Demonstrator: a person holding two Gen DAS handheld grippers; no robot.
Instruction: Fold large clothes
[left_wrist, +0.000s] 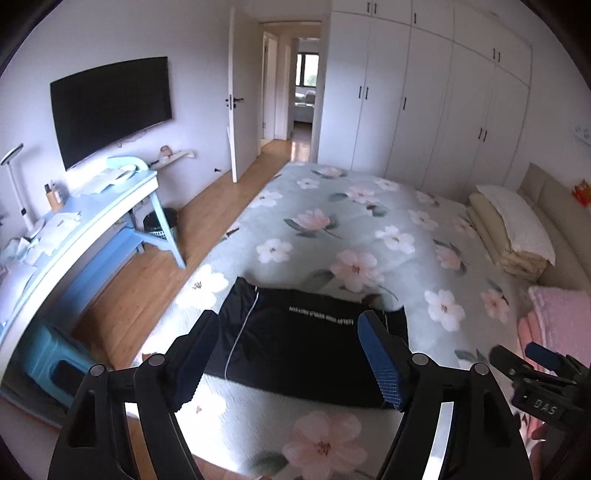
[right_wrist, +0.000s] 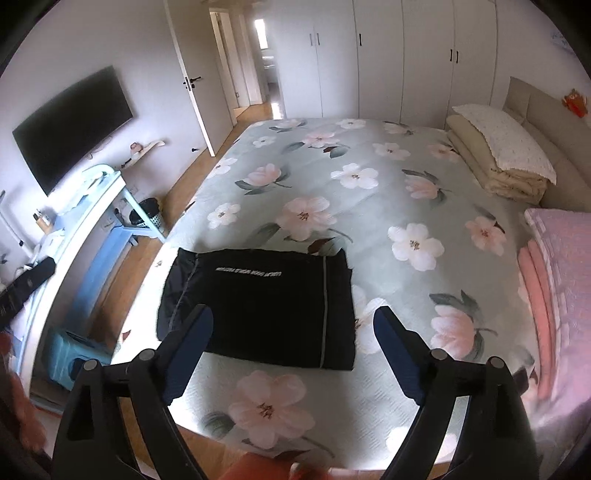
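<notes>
A black garment (left_wrist: 303, 343) with thin white stripes and a line of white lettering lies folded into a flat rectangle near the front edge of the flowered bed (left_wrist: 369, 229). It also shows in the right wrist view (right_wrist: 258, 306). My left gripper (left_wrist: 288, 350) is open and empty, held above the garment with its jaws wide apart. My right gripper (right_wrist: 293, 332) is open and empty, above the garment's near right corner. The right gripper also shows at the right edge of the left wrist view (left_wrist: 532, 365).
The bed (right_wrist: 369, 184) carries folded cream bedding and a pillow (right_wrist: 498, 155) at the headboard and pink blankets (right_wrist: 554, 277) at the right. A blue desk (left_wrist: 92, 206), stool (left_wrist: 51, 362) and bin (left_wrist: 159, 221) stand on the left. White wardrobes (left_wrist: 424, 110) line the back.
</notes>
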